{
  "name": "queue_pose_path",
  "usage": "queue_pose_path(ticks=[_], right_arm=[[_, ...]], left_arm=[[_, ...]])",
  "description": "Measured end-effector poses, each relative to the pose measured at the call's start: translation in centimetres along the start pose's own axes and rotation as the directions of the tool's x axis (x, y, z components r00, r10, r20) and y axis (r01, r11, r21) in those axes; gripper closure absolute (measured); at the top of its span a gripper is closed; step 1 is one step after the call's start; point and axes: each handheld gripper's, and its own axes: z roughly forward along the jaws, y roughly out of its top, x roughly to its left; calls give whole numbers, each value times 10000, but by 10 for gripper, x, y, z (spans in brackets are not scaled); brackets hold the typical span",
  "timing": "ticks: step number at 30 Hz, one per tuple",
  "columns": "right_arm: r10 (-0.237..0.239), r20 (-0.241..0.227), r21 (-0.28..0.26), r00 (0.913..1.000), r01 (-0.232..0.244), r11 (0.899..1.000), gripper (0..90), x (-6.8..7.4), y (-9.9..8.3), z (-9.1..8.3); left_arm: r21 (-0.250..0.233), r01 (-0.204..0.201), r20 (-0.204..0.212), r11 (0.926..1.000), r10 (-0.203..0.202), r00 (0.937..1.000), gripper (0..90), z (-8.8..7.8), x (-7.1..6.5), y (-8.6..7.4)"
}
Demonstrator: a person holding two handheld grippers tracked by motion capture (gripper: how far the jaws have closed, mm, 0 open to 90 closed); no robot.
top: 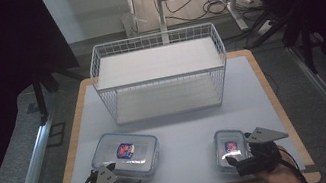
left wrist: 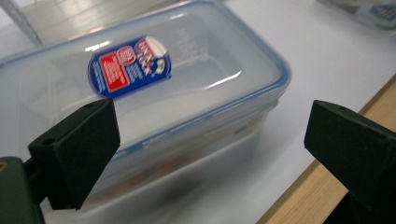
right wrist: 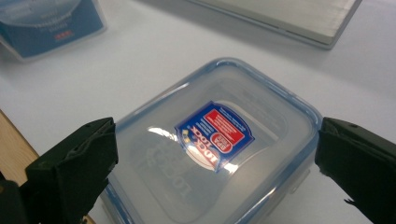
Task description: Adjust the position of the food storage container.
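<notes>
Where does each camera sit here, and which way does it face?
High view: above the near table edge, looking forward and down at the wire basket; both hands and the left gripper and right gripper show.
Left gripper view: on that gripper, along its open jaws at the large box.
Right gripper view: along its open jaws at the small box.
Shared: both boxes appear in the high view and in both gripper views.
</notes>
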Motion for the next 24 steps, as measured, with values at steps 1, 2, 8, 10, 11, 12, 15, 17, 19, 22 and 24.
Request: queue_pose_path(ticks=[1,2,8,10,11,12,15,17,19,22,24], right_arm=[[0,0,0,10000,0,10000,0,0,0,0],[19,11,12,10000,-19,10000,0,-1,0,1],[-70,-26,195,10000,70,9998,0,0,-1,1],[-53,-36,306,10000,54,9995,0,0,-1,2],[-69,-39,349,10000,70,9994,0,0,-1,2],[-69,-39,349,10000,70,9994,0,0,-1,2],[-82,-10,394,10000,82,9992,45,0,0,2],[-136,-31,402,9999,137,9991,62,0,0,2],[-213,-44,347,9998,215,9992,105,1,0,1],[-253,-111,241,9996,256,9994,192,2,3,-1],[-235,-159,259,9996,239,9994,246,3,5,-2]], left_arm=[[0,0,0,10000,0,10000,37,0,0,0],[-36,2,-22,10000,-2,10000,37,0,0,0],[-113,290,166,9995,-288,9994,44,0,2,-1],[-73,271,169,9996,-270,9995,44,1,2,-1],[-7,233,169,9997,-233,9996,44,2,2,-2],[-7,233,169,9997,-233,9996,44,2,2,-2],[26,234,185,9997,-235,9996,43,3,2,-2],[32,202,160,9998,-202,9997,44,3,2,-2],[53,156,126,9999,-157,9998,44,3,2,-2],[27,123,222,9999,-124,9997,46,2,1,-2],[28,42,219,10000,-43,9998,47,2,0,-1]])
